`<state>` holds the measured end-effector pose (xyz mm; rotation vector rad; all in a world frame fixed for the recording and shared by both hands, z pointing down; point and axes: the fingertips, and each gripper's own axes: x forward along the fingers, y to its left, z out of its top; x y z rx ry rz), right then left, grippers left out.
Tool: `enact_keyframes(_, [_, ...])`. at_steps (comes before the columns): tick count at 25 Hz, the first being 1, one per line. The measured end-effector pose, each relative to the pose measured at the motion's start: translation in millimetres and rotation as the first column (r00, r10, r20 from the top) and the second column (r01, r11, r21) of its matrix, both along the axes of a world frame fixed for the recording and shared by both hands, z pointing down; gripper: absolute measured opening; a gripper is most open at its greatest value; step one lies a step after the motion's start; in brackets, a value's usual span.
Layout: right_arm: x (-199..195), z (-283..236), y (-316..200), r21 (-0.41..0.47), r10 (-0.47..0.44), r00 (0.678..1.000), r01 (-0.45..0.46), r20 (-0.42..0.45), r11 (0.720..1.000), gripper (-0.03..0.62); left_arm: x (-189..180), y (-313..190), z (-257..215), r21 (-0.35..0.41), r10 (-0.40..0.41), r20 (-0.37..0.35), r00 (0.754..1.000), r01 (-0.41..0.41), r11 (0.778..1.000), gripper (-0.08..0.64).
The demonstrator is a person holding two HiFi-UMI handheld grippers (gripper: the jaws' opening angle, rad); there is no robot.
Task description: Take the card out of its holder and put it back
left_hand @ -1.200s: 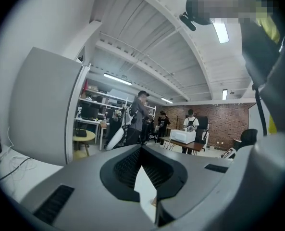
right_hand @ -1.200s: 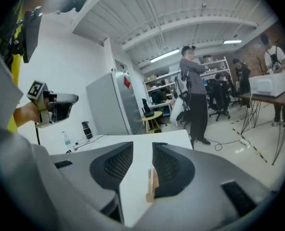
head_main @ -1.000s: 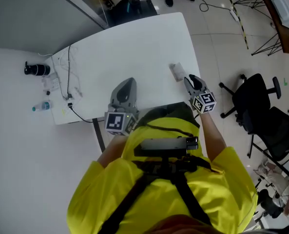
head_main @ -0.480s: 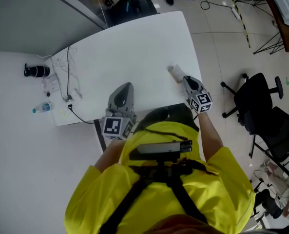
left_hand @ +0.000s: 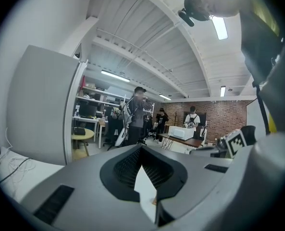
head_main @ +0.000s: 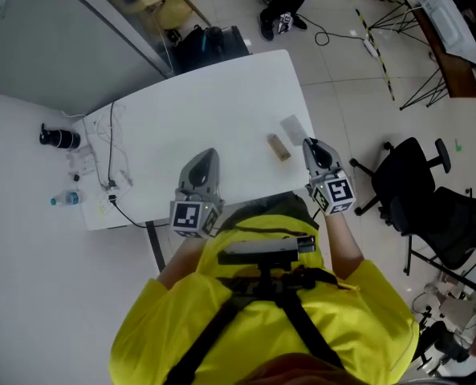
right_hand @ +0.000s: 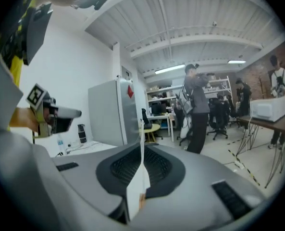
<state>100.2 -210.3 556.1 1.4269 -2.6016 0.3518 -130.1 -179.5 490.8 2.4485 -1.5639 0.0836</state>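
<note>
A: Right gripper view first. Where is the card (right_hand: 140, 182)?

B: Between the jaws of the right gripper (right_hand: 142, 150). They have just been closing and now stand narrow, with the pads pressed on the card's two flat faces. The card stands on edge and shows as a thin white upright line, running forward out past the tips.

A: And from the head view?

B: There it is a pale rectangle just ahead of the tips. It points away from the person and slightly to the left, clear of the holder (head_main: 279, 147). The holder is a small tan block lying on the white counter (head_main: 213, 103) near the right-hand edge. It sits just left of the right jaws and apart from the card. Its long axis slants much the same way, away from the person.

A: The other hand?

B: The left gripper (head_main: 206, 156) hangs over the near edge of the counter, well to the left of the holder, and also points away from the person. In the left gripper view its jaws meet at the tips and hold nothing. A wedge of white counter shows through behind them.

A: What else is around?

B: Cables (head_main: 109, 147) trail across the counter's left end, and a black bottle (head_main: 59, 136) lies farther left. An office chair (head_main: 398, 175) stands on the floor just off the right edge, beside the right gripper. People (right_hand: 197, 109) stand far back in the room.
</note>
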Motion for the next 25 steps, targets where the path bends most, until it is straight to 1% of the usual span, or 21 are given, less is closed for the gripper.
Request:
enact_keyframes(2, [-0.4,-53.0,-2.6,0.055,-0.011,0.999,0.009,0.035,0.998,0.021,1.2,-1.9,-6.6,0.021,0.006,-0.006,1.0,-0.006,1.0,0.005])
enact_keyframes(5, [2.8,-114.7,-2.3,0.114,-0.019,0.996,0.01,0.082,0.993,0.021,4.4,-3.7,-18.5,0.059,0.019,-0.007,1.0,-0.018,0.998,0.005])
enact_keyframes(7, [1.4,-144.5,1.7,0.151,-0.03,0.995,0.015,0.096,0.988,0.021,4.6,-5.9,-25.8,0.084,0.022,-0.003,1.0,-0.021,0.996,0.006])
enact_keyframes(9, [-2.9,-163.5,7.5,0.182,-0.041,0.994,0.022,0.1,0.983,0.021,5.5,-5.5,-27.6,0.099,0.031,0.0,1.0,-0.031,0.995,0.005])
enact_keyframes(13, [-13.0,-171.1,15.7,0.206,-0.057,0.993,0.034,0.106,0.978,0.021,8.9,-2.8,-26.8,0.108,0.059,-0.002,0.998,-0.058,0.992,0.005])
enact_keyframes(18, [-12.2,-161.5,15.8,0.163,-0.047,0.989,0.024,0.139,0.986,0.021,6.2,-4.5,-25.6,0.103,0.047,-0.036,0.998,-0.043,0.994,0.005])
enact_keyframes(21, [-13.2,-166.6,17.2,0.174,-0.051,0.989,0.026,0.14,0.984,0.021,1.7,-4.1,-25.1,0.103,0.042,-0.037,0.998,-0.038,0.994,0.005])
enact_keyframes(25, [-13.6,-165.6,18.7,0.175,-0.077,0.987,0.051,0.14,0.983,0.021,4.2,-2.1,-27.1,0.094,0.045,-0.04,0.998,-0.041,0.995,0.005])
